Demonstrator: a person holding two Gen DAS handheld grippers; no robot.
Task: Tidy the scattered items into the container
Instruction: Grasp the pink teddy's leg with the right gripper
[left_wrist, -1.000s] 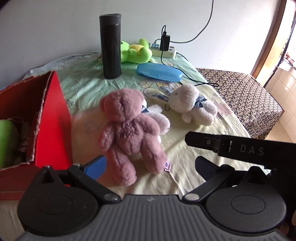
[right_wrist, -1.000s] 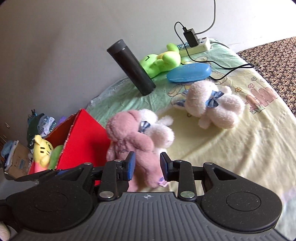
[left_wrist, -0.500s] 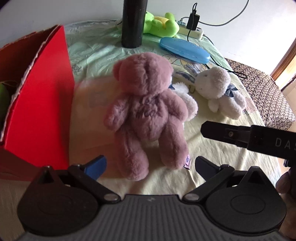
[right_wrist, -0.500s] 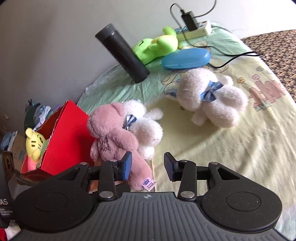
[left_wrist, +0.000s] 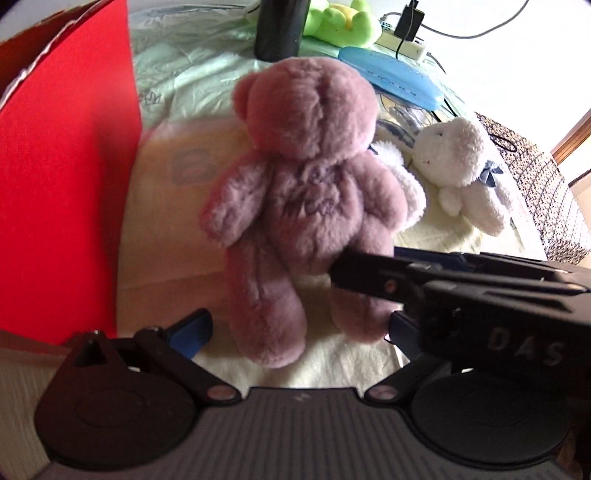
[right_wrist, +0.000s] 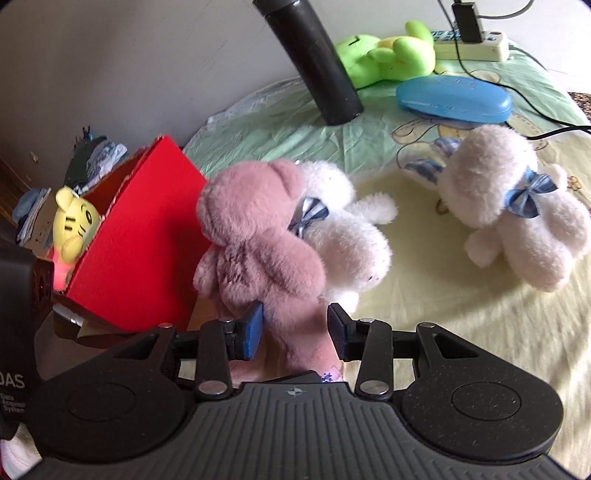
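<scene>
Two wrist fisheyes, both close on the same bedspread scene.

The left wrist view looks forward and down past its own fingers, very near the pink teddy bear's (left_wrist: 306, 206) back, the red box (left_wrist: 66, 177) to its left. The right wrist view faces the same bear (right_wrist: 258, 243) from its lower right; both share the white bears, black flask (right_wrist: 314, 62) and blue case (right_wrist: 454, 98) beyond.

Pink bear (right_wrist: 258, 240), red box (right_wrist: 140, 236), white bears with blue bows (right_wrist: 509, 206).
</scene>
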